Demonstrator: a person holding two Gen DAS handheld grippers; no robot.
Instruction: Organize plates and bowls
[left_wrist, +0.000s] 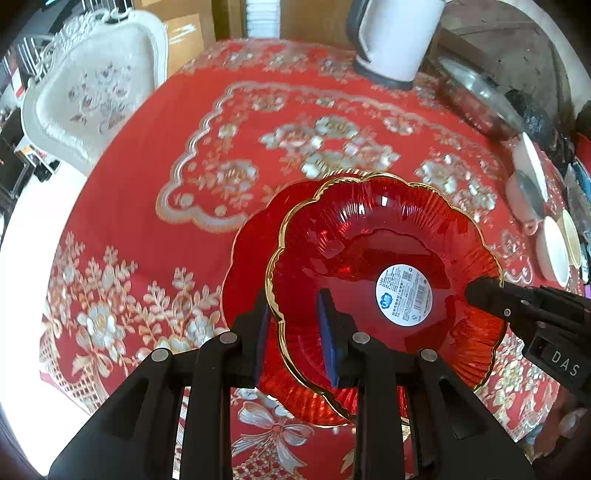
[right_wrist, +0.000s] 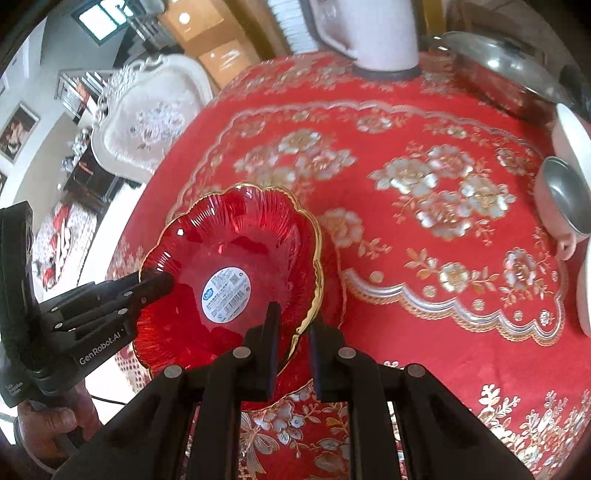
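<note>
- Left wrist view: the left gripper (left_wrist: 293, 332) has its jaws clamped on the near rim of a red glass plate (left_wrist: 369, 251) with a scalloped gold edge, one pad inside the rim and one outside.
- Right gripper (left_wrist: 480, 293) pinches the opposite rim of the same plate; in the right wrist view the gold edge runs between its pads and the jaws stand nearly closed on it.
- Plate sits tilted, held between both hands, directly over a second red plate (left_wrist: 247, 266) that lies on the desk (left_wrist: 147, 147) under a red flowered cloth.
- Round white sticker (left_wrist: 403, 294) shows at the centre of the held plate.
- White and metal bowls (left_wrist: 550, 251) stand well apart, along the far right edge of the desk; a white kettle (left_wrist: 395, 37) and a metal lid (left_wrist: 476, 94) sit at the back.
- A hand (right_wrist: 55, 417) shows at the lower left of the right wrist view, gripping the left tool's handle.
- Step in hand, as I judge it: stacking the held plate onto the lower one.
- Next move calls for levelling the plate, lining its scallops up with those of the plate below, lowering gently, then freeing both rims together.
- Risk: glass on glass; an uneven release could chip the gold edge or let the plate slide off.
</note>
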